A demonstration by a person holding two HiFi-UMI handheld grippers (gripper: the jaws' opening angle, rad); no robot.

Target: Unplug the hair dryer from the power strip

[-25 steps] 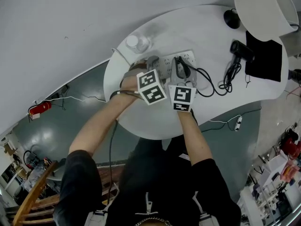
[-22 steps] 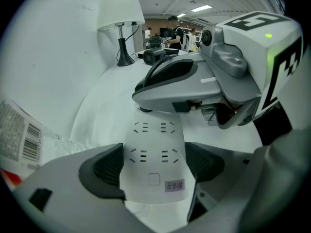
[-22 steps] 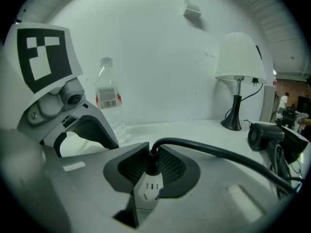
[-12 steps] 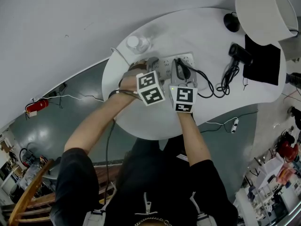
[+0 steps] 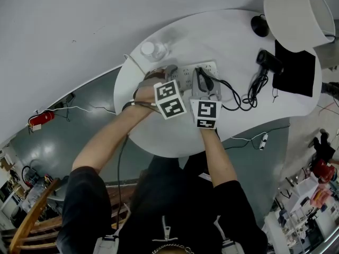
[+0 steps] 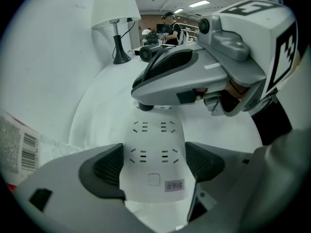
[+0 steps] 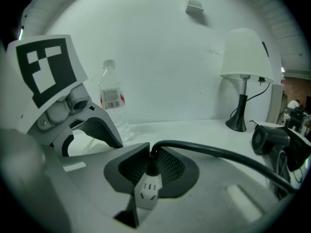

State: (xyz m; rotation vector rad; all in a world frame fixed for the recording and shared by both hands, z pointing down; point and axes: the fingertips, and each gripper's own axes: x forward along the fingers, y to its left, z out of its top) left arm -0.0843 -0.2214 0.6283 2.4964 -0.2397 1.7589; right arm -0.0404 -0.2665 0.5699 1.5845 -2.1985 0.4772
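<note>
The right gripper (image 7: 151, 160) has just been closing its jaws and now clenches the black plug (image 7: 151, 169) seated in the white rectangular plastic power strip (image 6: 154, 130). The left gripper (image 6: 154, 166) clamps that strip's near end, bracing it. The black hair dryer (image 5: 269, 59) lies well right of the strip. The plug is not yet out, but a pull looks ready.

The white power strip (image 6: 154, 135) lies flat on the counter (image 5: 169, 136), its near end clamped between the pads of my left hand-held gripper (image 6: 154, 165). The black plug (image 7: 151, 165) sits upright in one of the strip's sockets, pinched by my right hand-held gripper (image 7: 151, 176), whose jaws have just been closing. The black cord (image 7: 218, 153) arcs away to the black hair dryer (image 5: 269, 58), which lies on its side well apart from the strip, with slack cord looped beside it.
</note>
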